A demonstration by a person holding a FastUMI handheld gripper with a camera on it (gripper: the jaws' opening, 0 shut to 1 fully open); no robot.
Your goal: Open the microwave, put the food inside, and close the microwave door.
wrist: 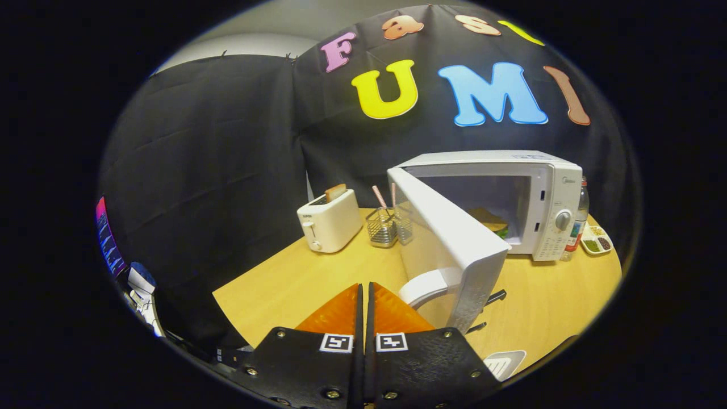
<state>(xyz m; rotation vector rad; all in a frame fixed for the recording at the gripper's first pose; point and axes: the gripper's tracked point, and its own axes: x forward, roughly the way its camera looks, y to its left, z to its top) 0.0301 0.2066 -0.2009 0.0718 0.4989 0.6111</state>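
Note:
A white microwave (545, 199) stands on the wooden table (295, 278), beyond my fingers and to their right. Its door (448, 238) swings wide open toward me, with the curved handle (426, 287) just ahead of my right fingertip. Inside the cavity lies the food, a sandwich-like item (493, 222) with a brown top and a green layer. My gripper (364, 285) is shut, fingers pressed together with nothing between them, just left of the door handle.
A white toaster (329, 220) with a slice of bread stands at the back left. A wire basket (383, 226) with pink utensils sits beside it. A bottle (579, 218) and a small snack tray (596, 240) stand right of the microwave. Dark utensil handles (493, 297) and a white spatula (505, 362) lie near the door.

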